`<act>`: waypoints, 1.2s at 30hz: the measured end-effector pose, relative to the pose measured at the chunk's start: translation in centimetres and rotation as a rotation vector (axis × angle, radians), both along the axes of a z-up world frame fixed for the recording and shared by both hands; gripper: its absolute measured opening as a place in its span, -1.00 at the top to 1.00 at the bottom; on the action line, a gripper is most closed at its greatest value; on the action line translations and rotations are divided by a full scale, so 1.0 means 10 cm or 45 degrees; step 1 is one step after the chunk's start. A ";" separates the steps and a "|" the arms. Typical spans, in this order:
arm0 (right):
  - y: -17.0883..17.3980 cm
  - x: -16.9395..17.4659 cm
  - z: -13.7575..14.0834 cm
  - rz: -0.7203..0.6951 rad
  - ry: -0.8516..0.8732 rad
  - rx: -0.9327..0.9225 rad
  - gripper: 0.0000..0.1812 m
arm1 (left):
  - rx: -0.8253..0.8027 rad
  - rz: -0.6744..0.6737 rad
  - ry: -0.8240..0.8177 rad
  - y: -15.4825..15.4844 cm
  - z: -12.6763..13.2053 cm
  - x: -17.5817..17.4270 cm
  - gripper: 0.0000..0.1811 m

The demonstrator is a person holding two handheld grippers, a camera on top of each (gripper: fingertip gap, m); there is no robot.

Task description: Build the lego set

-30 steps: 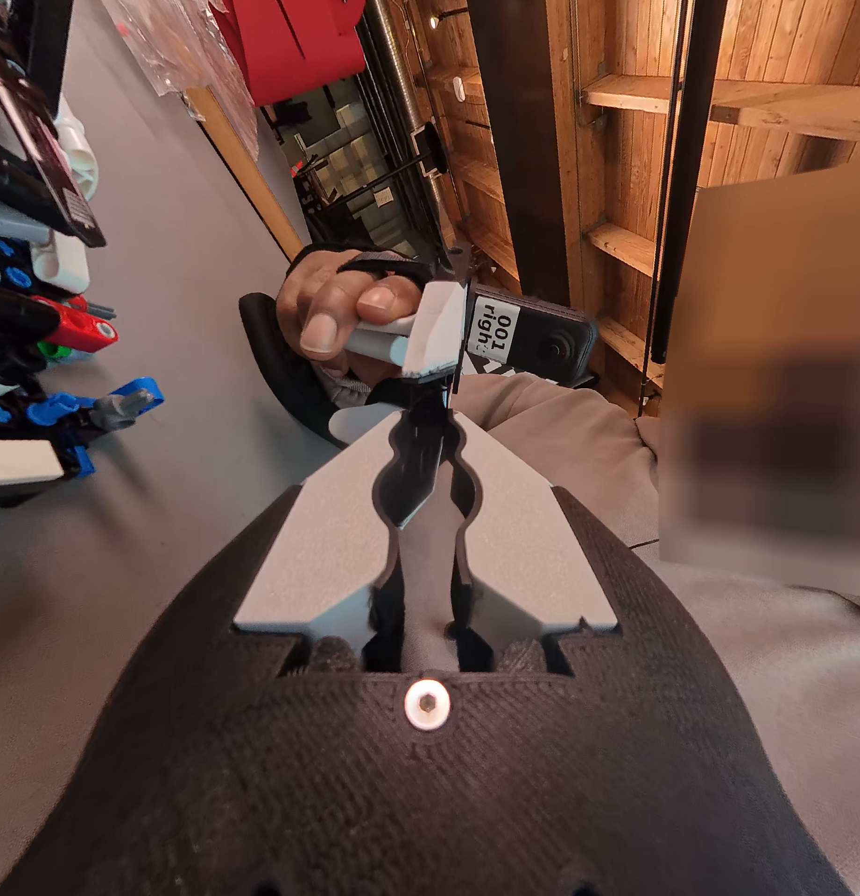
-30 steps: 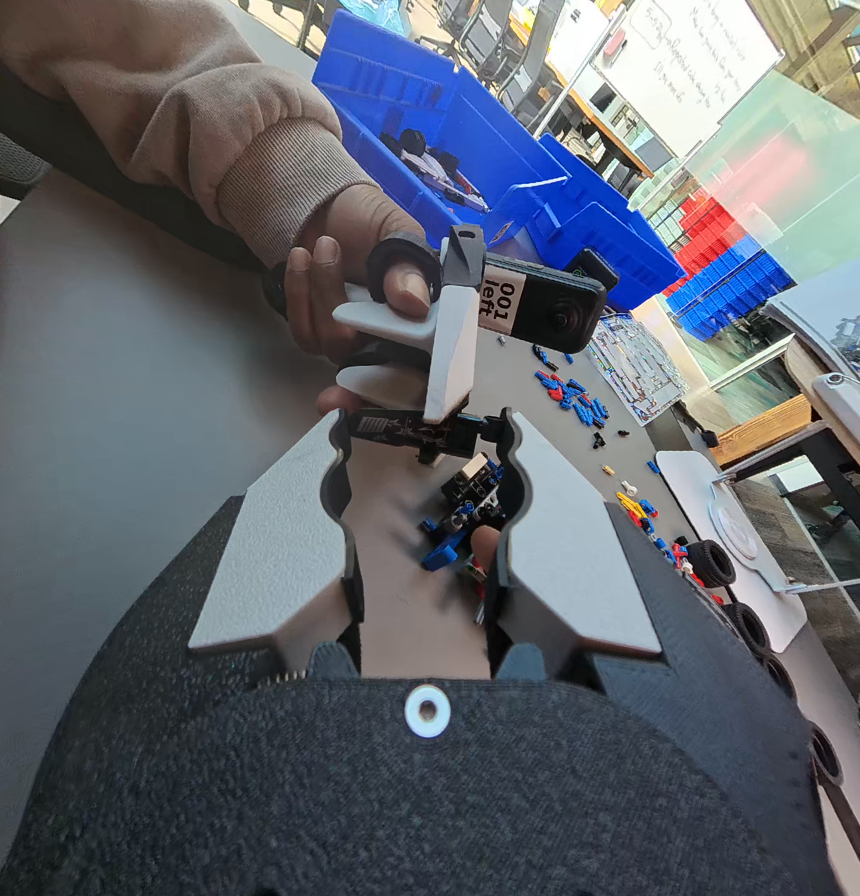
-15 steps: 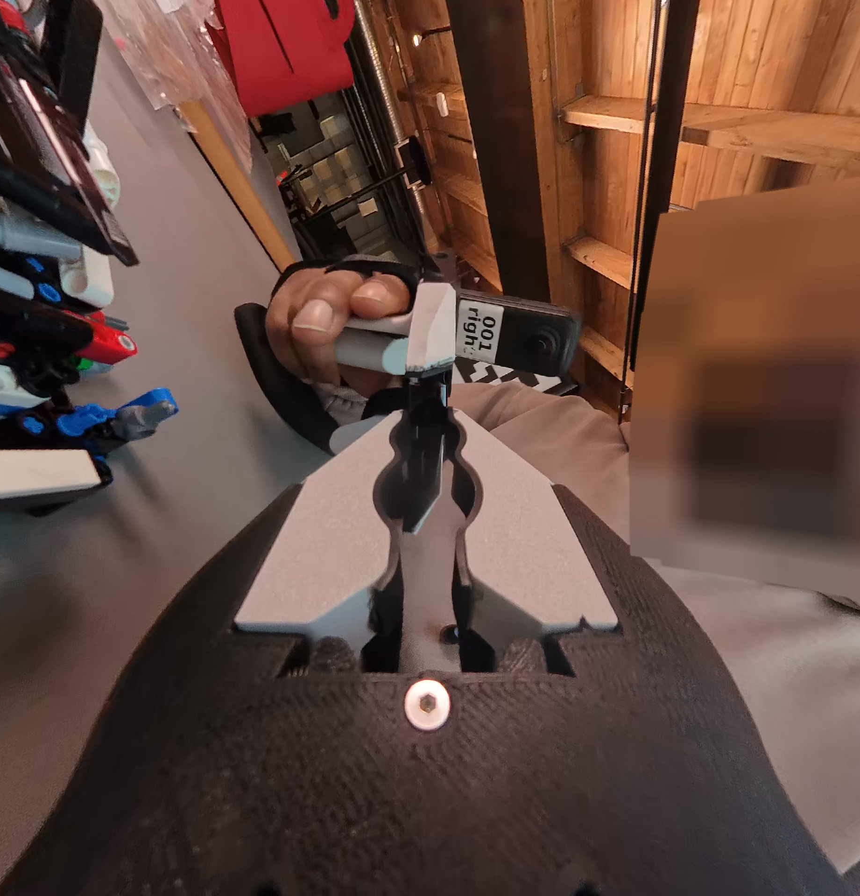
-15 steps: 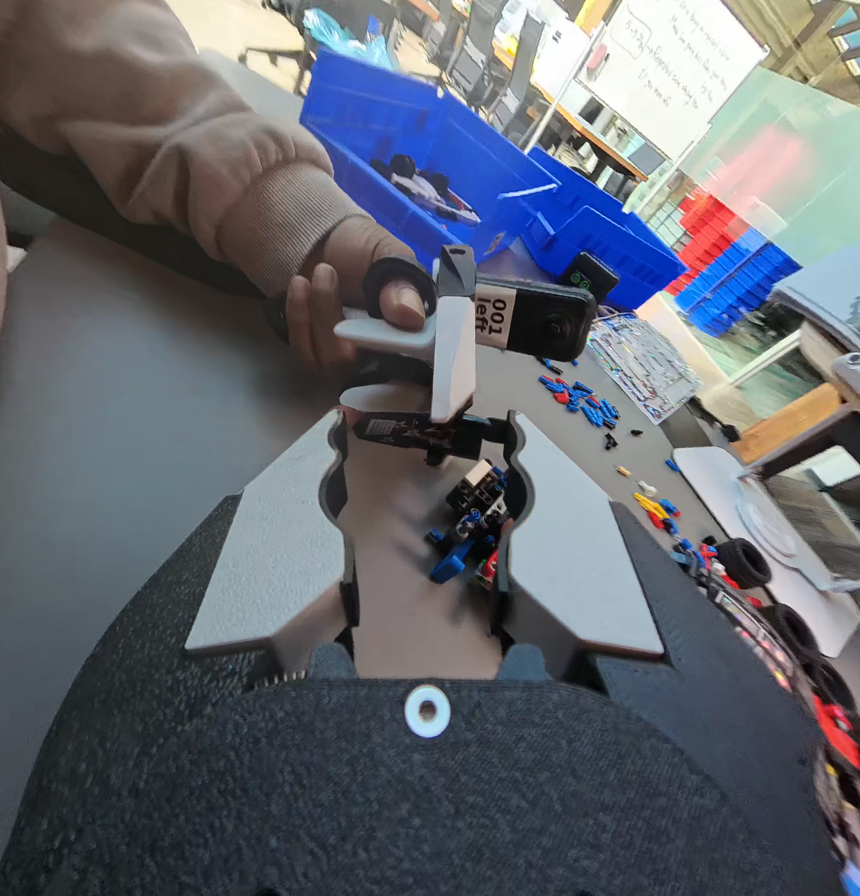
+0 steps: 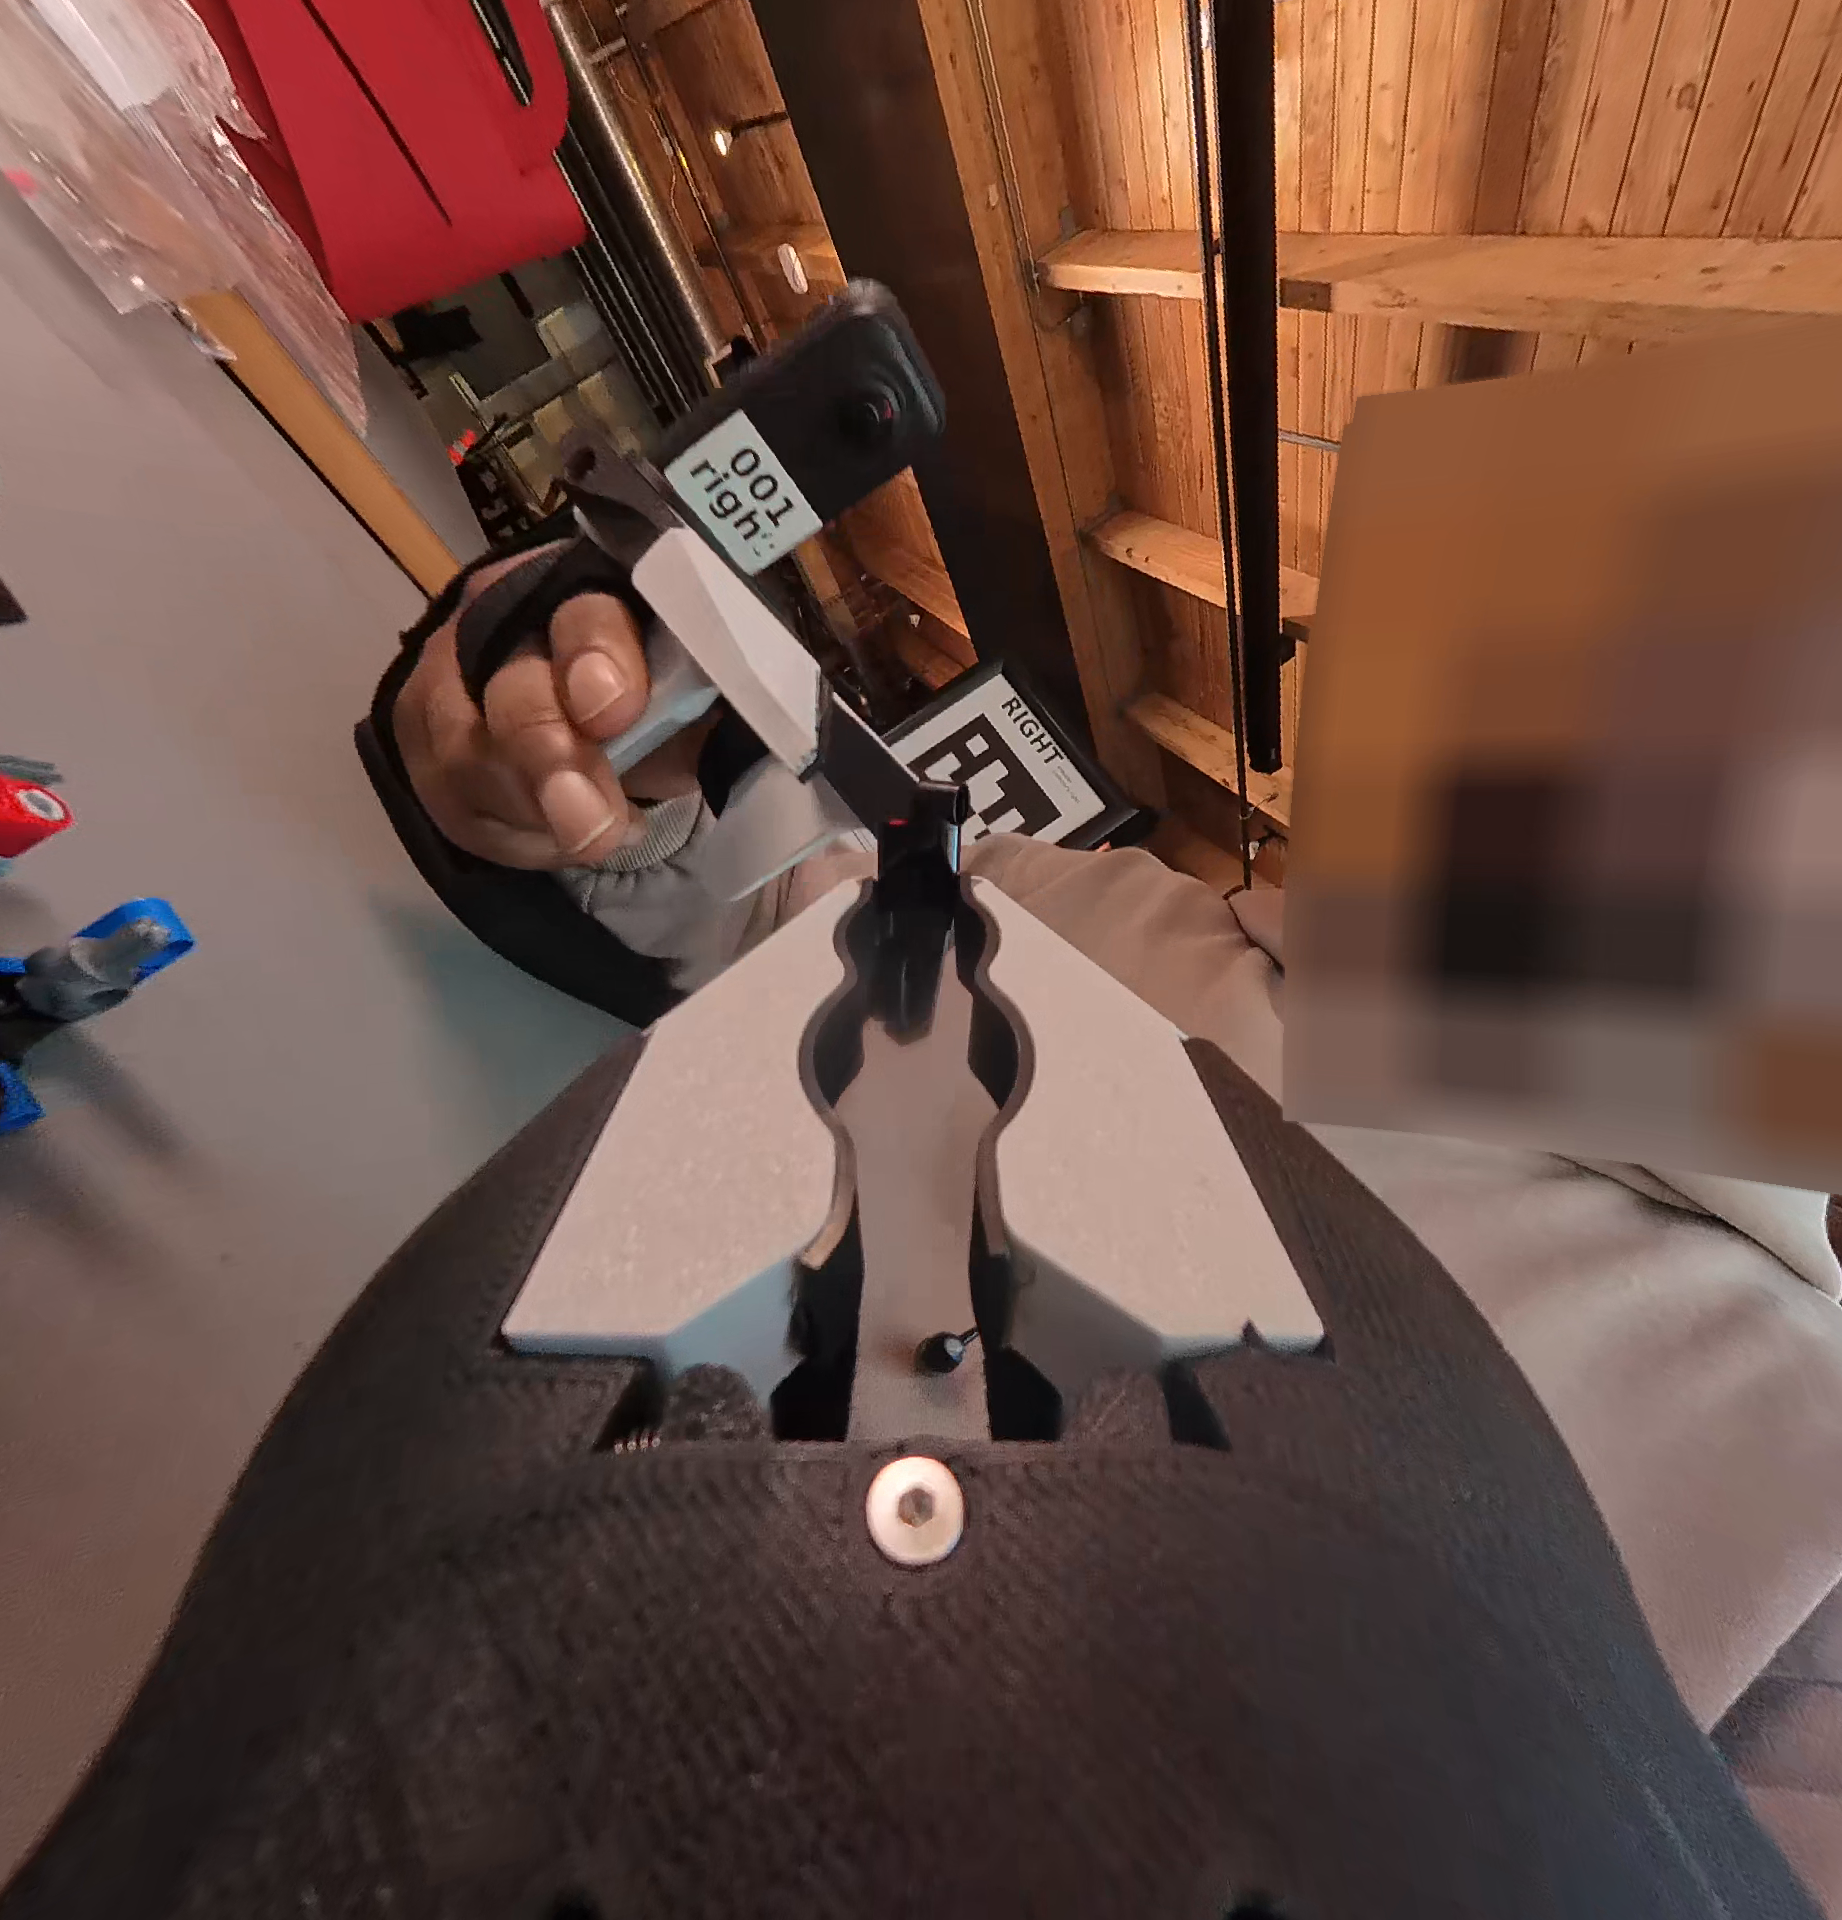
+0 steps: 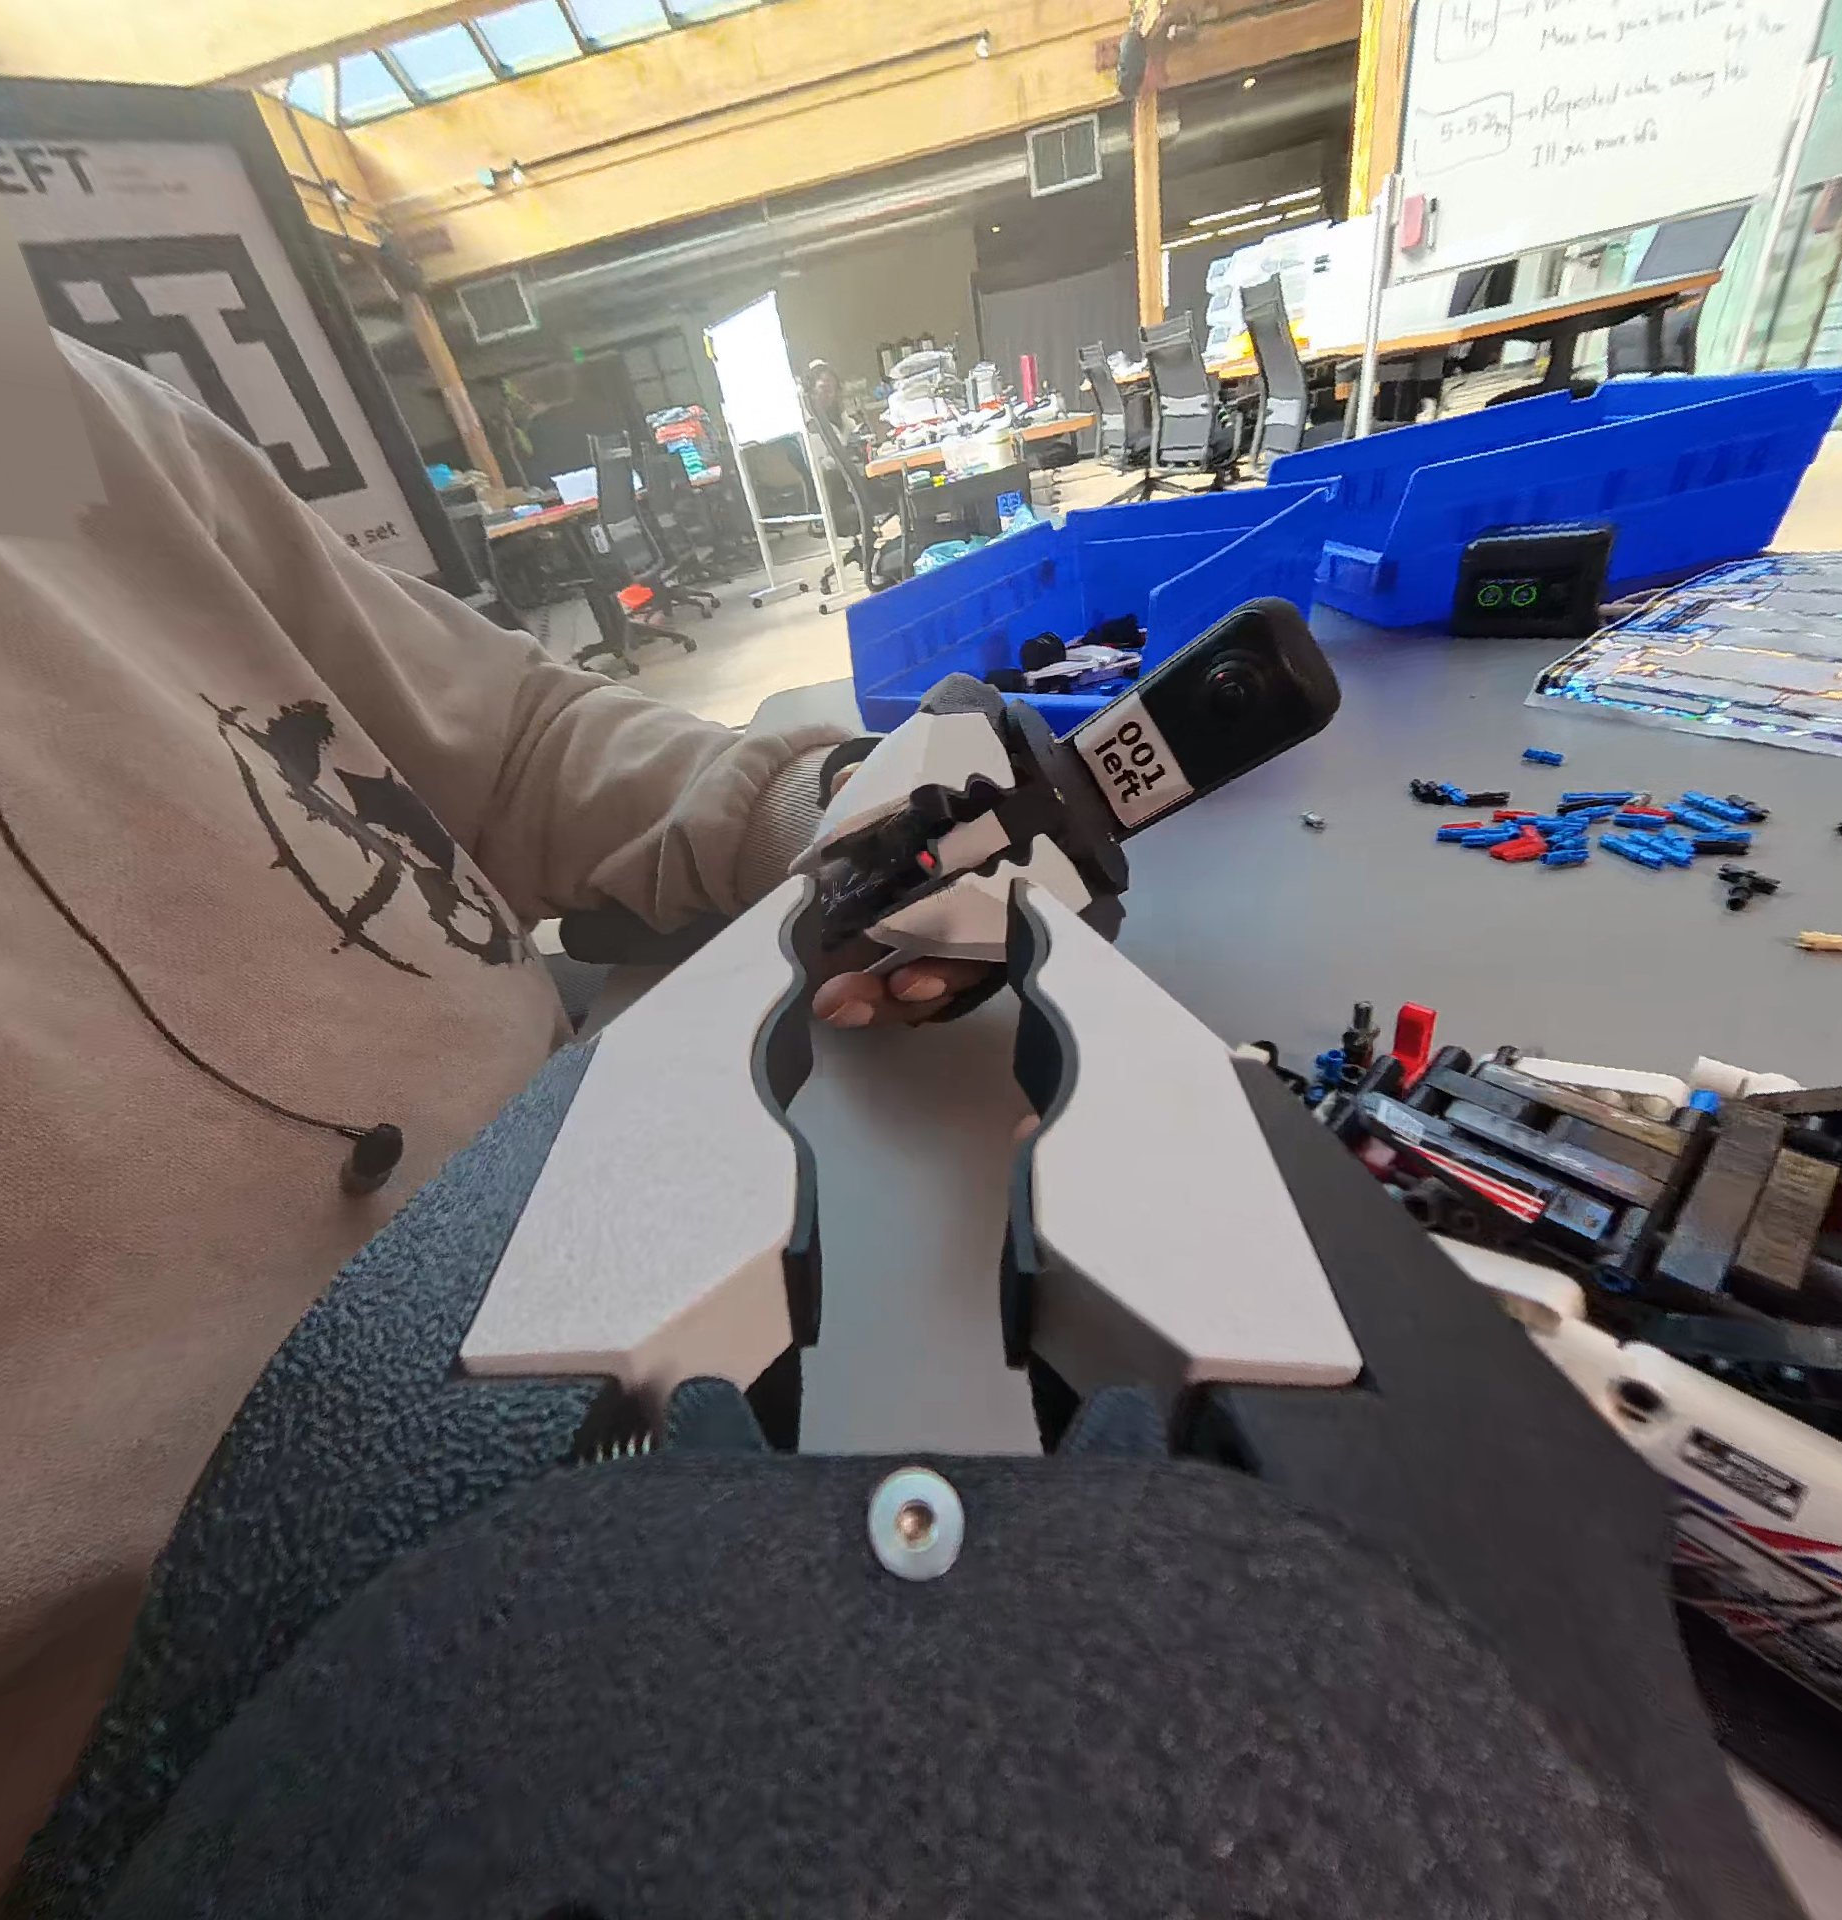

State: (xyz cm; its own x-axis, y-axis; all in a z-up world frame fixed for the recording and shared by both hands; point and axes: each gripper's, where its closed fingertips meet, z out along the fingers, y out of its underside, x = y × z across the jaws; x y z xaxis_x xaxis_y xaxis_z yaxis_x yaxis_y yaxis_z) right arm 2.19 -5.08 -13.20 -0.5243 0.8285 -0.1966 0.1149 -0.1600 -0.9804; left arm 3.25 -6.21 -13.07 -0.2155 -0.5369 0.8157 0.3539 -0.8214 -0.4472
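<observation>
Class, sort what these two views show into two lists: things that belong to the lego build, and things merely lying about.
Belongs to the build:
black piece pinched in the left tongs
part-built car
loose blue and red pins
instruction sheet

Lying about:
blue bins
whiteboard
office chairs

each wrist camera sits close behind its own fingers, looking forward along them. the left wrist view faces a wooden wall beyond its fingers (image 5: 1093, 1091); the right wrist view faces an open room over the table (image 6: 1364, 935). the cameras face each other closely, sharing the black piece (image 5: 912, 914) at both fingertips.
</observation>
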 end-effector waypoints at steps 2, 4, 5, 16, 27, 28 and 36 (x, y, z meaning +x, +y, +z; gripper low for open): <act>-0.09 0.05 -0.02 0.110 -0.052 -0.079 0.68 | 0.010 -0.059 0.062 -0.07 -0.06 0.09 0.87; -0.20 0.11 -0.06 0.230 -0.117 -0.147 0.70 | 0.018 -0.114 0.112 -0.15 -0.11 0.18 0.87; -0.26 0.14 -0.09 0.285 -0.145 -0.152 0.78 | 0.023 -0.126 0.128 -0.17 -0.13 0.22 0.87; 0.01 0.03 -0.13 0.125 -0.222 -0.276 0.94 | 0.244 0.259 0.567 0.06 -0.29 -0.01 0.86; 0.22 -0.15 -0.23 -0.044 -0.322 -0.477 0.94 | 0.315 0.481 0.848 0.23 -0.37 -0.19 0.94; 0.23 -0.16 -0.22 -0.057 -0.312 -0.465 0.94 | 0.273 0.484 0.794 0.25 -0.35 -0.22 0.94; 0.95 -0.17 -0.44 -0.579 -0.392 0.559 0.65 | -0.008 0.694 0.603 0.49 -0.40 -0.71 0.94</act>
State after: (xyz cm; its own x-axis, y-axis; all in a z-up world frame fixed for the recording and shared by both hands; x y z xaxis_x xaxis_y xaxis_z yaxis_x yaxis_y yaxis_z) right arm 0.45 4.38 -17.58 -0.0815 0.9891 0.1226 0.4135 0.1454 -0.8988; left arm -3.87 -1.27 -17.08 0.4589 -0.4626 0.7585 0.4833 -0.5864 -0.6500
